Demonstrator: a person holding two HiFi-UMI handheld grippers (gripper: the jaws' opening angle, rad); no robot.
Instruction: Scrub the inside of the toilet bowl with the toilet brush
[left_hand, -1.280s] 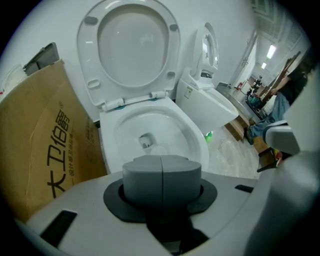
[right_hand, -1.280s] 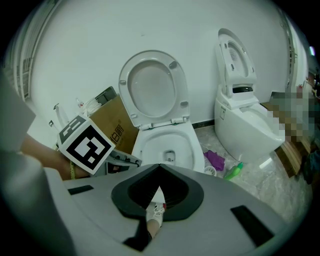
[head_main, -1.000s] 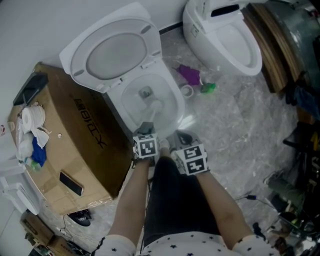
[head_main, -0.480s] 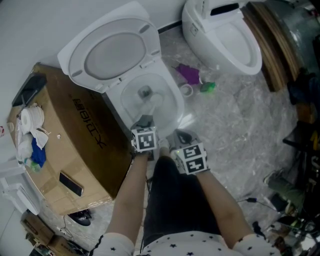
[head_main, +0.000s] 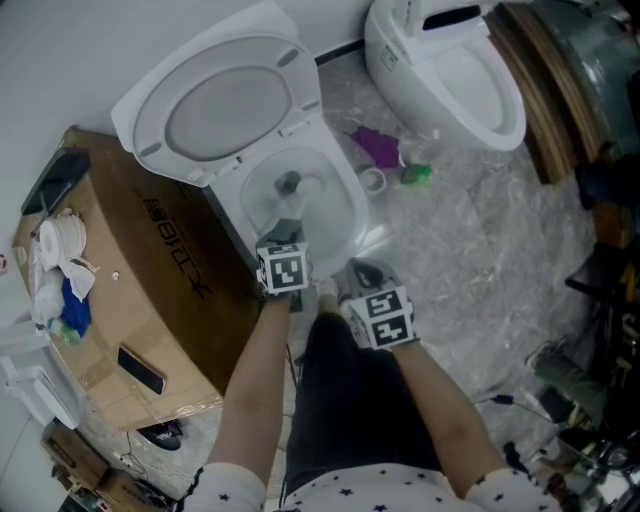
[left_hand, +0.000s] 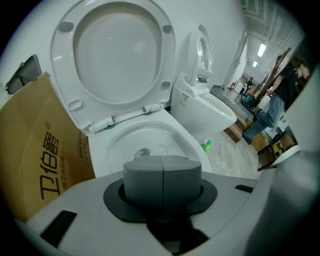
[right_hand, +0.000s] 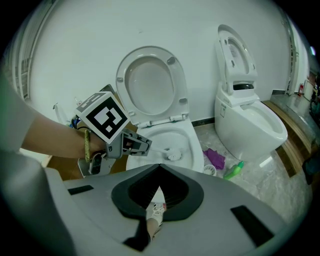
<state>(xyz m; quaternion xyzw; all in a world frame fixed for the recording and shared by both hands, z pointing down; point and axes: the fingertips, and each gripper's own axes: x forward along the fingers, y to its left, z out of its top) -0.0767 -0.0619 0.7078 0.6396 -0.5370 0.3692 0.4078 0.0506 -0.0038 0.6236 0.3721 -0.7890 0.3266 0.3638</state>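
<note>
The white toilet (head_main: 335, 240) stands with seat and lid (head_main: 215, 105) raised; the same bowl (left_hand: 125, 142) fills the left gripper view. My left gripper (head_main: 288, 235) hovers over the bowl's near rim, shut on the handle of the toilet brush. From the right gripper view I see the left gripper (right_hand: 142, 145) holding the white handle, with the brush head (right_hand: 173, 154) down inside the bowl (right_hand: 187, 137). The brush head (left_hand: 161, 149) peeks over the closed grey pads. My right gripper (head_main: 366, 272) hangs just right of the bowl's front, shut and holding nothing.
A cardboard box (head_main: 150, 270) presses against the toilet's left side, carrying a phone (head_main: 141, 367) and tissue rolls (head_main: 55, 245). A second toilet (head_main: 450, 70) stands at the right rear. A purple cloth (head_main: 378, 148), a white ring (head_main: 373, 181) and a green bottle (head_main: 417, 175) lie between them. Clutter lines the right edge.
My left gripper has pushed forward over the bowl, taking the brush head from the bowl's right side toward its middle. The right gripper has stayed put.
</note>
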